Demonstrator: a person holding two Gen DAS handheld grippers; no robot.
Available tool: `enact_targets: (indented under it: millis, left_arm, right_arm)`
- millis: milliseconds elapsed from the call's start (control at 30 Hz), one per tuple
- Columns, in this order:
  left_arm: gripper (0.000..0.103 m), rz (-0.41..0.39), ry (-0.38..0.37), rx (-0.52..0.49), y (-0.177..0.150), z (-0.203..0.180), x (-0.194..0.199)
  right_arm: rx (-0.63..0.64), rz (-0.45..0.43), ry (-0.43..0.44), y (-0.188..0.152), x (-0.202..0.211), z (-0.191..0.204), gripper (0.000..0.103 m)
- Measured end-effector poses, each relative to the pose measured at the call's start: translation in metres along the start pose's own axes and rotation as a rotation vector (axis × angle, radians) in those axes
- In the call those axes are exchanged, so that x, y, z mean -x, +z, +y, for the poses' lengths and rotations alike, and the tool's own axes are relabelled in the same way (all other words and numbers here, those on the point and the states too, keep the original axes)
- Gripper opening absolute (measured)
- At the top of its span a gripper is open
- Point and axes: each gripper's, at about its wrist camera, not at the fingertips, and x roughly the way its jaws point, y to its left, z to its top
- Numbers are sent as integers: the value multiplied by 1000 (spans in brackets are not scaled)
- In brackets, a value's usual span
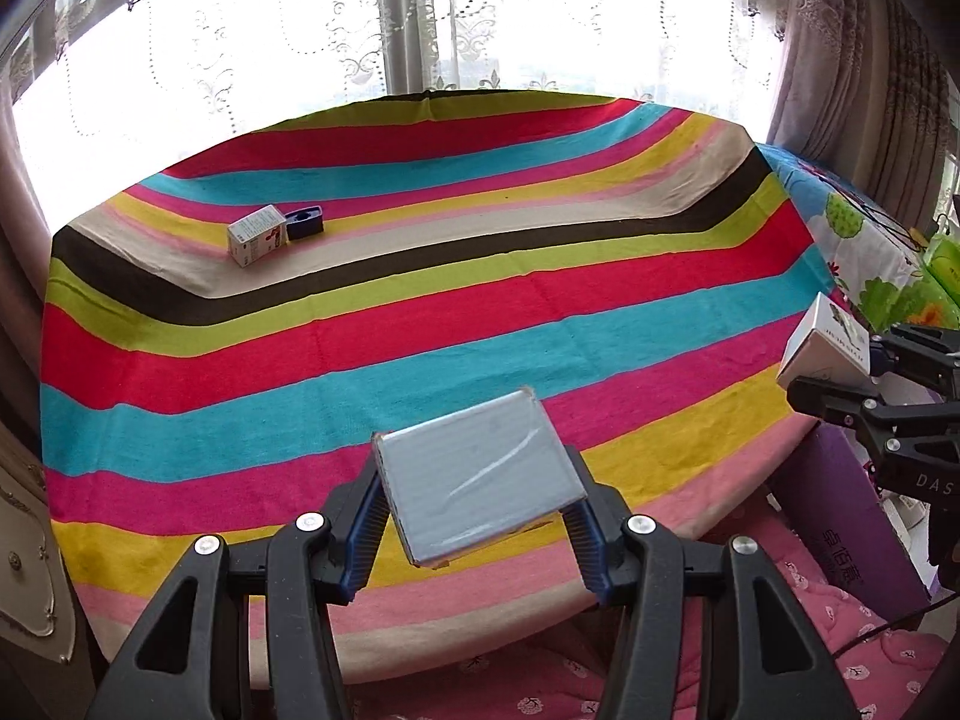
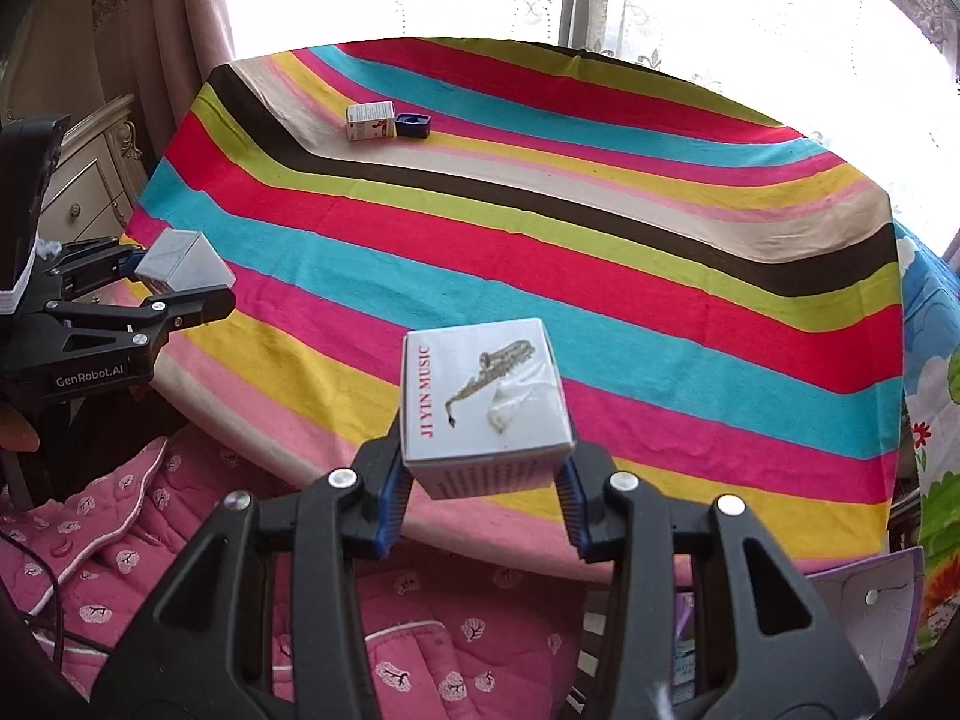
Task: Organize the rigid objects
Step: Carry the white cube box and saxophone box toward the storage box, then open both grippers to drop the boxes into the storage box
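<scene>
My left gripper [image 1: 477,507] is shut on a grey box [image 1: 480,474] and holds it above the near edge of the striped table [image 1: 540,300]. It also shows in the right wrist view [image 2: 180,282], with the grey box [image 2: 180,261] in it. My right gripper [image 2: 483,462] is shut on a white box with a saxophone picture and "JI YIN MUSIC" [image 2: 483,402], above the table's near edge [image 2: 600,276]. That box shows at the right in the left wrist view [image 1: 822,342]. A small white box [image 1: 257,235] and a dark blue box [image 1: 305,223] lie side by side at the far left.
A pink quilted cover [image 2: 420,630] lies below the table's near edge. A purple box [image 1: 840,522] stands at the right beside a floral cloth [image 1: 864,240]. A cream cabinet [image 2: 90,180] stands left of the table. Curtains and a bright window are behind.
</scene>
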Motion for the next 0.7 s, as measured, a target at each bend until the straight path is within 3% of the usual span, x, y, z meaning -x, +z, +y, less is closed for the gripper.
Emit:
enact_targets:
  millis: [200, 467, 700]
  left_arm:
    - [54, 6, -117, -196, 12, -76, 4]
    - [54, 52, -363, -449, 31, -196, 5]
    - [55, 24, -529, -667, 19, -297, 15]
  right_arm:
    - [-111, -13, -75, -31, 37, -46, 46]
    - [-289, 6, -228, -93, 87, -117, 46]
    - [-466, 55, -382, -157, 126, -177, 46]
